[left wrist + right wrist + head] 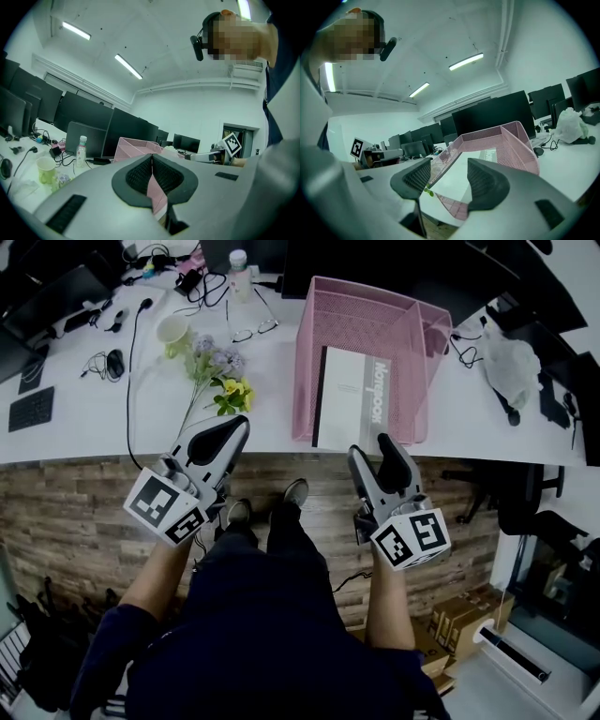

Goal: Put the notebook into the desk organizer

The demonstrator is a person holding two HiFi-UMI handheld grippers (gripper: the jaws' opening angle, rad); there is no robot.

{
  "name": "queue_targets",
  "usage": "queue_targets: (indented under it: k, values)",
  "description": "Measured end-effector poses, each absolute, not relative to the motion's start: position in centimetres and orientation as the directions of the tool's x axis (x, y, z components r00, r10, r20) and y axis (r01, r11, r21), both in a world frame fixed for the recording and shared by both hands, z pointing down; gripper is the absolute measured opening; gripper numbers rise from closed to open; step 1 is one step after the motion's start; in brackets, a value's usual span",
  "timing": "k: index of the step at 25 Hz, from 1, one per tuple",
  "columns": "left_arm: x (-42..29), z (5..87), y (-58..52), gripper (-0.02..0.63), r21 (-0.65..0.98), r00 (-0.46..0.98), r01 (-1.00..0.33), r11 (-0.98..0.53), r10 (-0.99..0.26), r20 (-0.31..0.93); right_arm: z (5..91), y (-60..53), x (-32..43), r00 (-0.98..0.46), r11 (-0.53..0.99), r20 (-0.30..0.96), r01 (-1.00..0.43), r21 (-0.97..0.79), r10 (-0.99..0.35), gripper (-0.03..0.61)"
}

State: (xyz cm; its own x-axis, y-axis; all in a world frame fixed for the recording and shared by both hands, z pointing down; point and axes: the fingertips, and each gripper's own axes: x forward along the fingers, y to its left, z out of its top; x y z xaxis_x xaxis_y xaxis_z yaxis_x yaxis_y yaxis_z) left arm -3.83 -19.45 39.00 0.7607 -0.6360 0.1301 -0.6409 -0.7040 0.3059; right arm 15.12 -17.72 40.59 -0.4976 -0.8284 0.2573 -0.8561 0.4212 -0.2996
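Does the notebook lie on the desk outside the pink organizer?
No, the notebook lies flat inside the organizer, between its walls.

desk organizer (361, 306): pink wire mesh | notebook (352, 399): matt paper cover | desk (75, 432): smooth white | floor (84, 498): wood planks

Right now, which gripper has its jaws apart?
The right gripper: its jaws stand apart, empty. On the left gripper they are shut together.

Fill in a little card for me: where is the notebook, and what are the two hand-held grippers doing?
notebook: white-and-grey notebook lying inside the pink mesh desk organizer
left hand-held gripper: jaws together, holding nothing
right hand-held gripper: jaws apart, holding nothing
also on desk: pale green cup, purple and yellow flowers
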Motion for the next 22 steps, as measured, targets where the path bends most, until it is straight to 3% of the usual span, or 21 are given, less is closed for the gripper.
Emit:
queue_targets:
  k: [11, 22]
  values:
    - [-3.7, 36.7, -19.4, 0.028, 0.274, 0.771, -0.628, -0.728, -0.628, 0.1, 38.2, -17.5, 15.1, -0.484, 0.418, 0.205, -0.859, -0.295, -0.85, 0.24]
    - [-3.5, 35.5, -19.4, 0.028, 0.257, 0.79, -0.606, -0.753, -0.608, 0.082, 36.4, -17.2, 14.9, -0.462, 0.404, 0.164, -0.866, -0.294, -0.871, 0.185]
